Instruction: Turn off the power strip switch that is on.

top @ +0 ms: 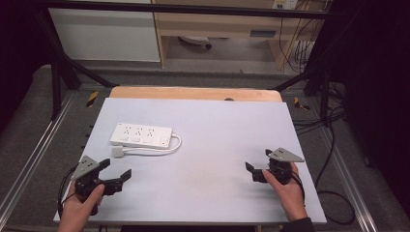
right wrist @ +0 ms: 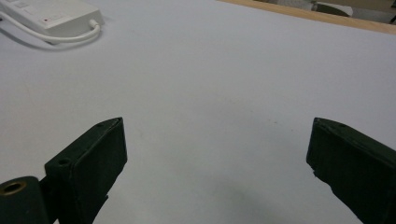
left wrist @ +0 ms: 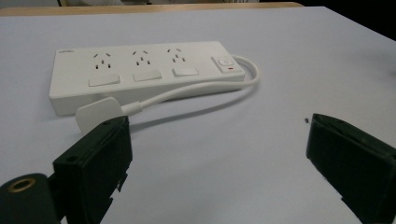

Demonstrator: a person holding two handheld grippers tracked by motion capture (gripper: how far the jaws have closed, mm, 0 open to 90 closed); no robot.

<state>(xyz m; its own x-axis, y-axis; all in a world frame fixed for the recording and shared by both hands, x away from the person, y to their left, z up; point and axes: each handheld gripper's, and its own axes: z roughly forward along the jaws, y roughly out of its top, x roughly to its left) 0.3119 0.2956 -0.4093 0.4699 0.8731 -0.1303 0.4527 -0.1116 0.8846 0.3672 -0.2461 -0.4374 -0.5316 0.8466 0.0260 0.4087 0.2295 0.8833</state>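
Power strip (top: 141,135) lies on the pale tabletop (top: 212,145), floor (top: 29,130) grey.

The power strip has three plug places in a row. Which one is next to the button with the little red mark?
On the power strip, it is the socket at the cord's end of the row. The switch sits right beside it; the other two sockets lie farther along toward the plain end.

Black hand-held gripper (top: 117,175), grey triangular plate — trailing black cable

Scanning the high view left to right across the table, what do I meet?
left gripper → plug → power strip → right gripper
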